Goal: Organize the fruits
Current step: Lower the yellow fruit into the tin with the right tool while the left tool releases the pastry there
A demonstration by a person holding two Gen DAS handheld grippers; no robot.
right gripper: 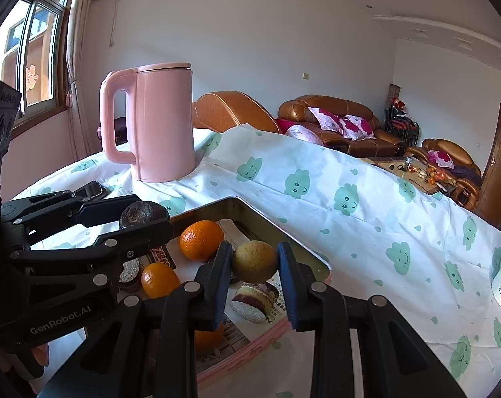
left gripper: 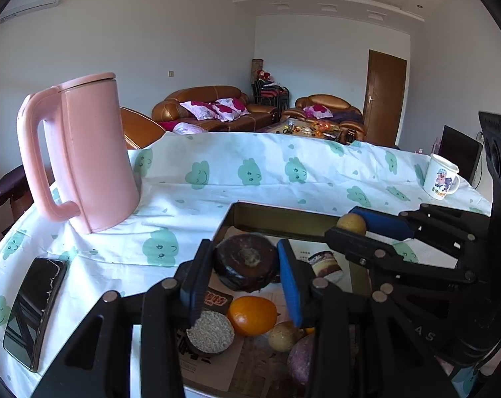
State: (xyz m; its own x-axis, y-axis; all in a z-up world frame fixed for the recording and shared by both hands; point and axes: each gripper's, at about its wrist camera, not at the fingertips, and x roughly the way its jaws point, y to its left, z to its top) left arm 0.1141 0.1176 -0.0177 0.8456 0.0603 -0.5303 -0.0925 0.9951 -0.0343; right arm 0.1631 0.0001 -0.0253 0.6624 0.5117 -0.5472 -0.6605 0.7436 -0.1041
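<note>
A dark, round fruit with a pale patch (left gripper: 247,262) is clamped between the blue pads of the left gripper (left gripper: 245,272), raised above the near left part of a shallow tin tray (left gripper: 283,219) lined with printed paper. In the right wrist view a yellow-green fruit (right gripper: 254,261) is gripped between the pads of the right gripper (right gripper: 254,277), lifted over the same tray (right gripper: 250,204), whose outer wall is seen to be pink. Inside the tray, under and beside the grippers, an orange (left gripper: 252,315) is seen next to a small yellowish fruit (left gripper: 283,336) and a purple fruit (left gripper: 300,360); from the right wrist, a further orange (right gripper: 201,240) is seen toward the far left of the tray and another (right gripper: 160,280) nearer. The tray is set on a table covered by a white cloth printed with green clouds (left gripper: 250,172). A black phone (left gripper: 35,308) is laid flat on the cloth at the near left. Farther back on the left a pink kettle (left gripper: 84,156) is stood upright, and at the far right a white mug with a cartoon print (left gripper: 440,180) is stood near the table's edge. Beyond the table, brown leather sofas with floral cushions (left gripper: 214,107) are placed against the far wall, and a brown door (left gripper: 385,99) is seen to their right.
</note>
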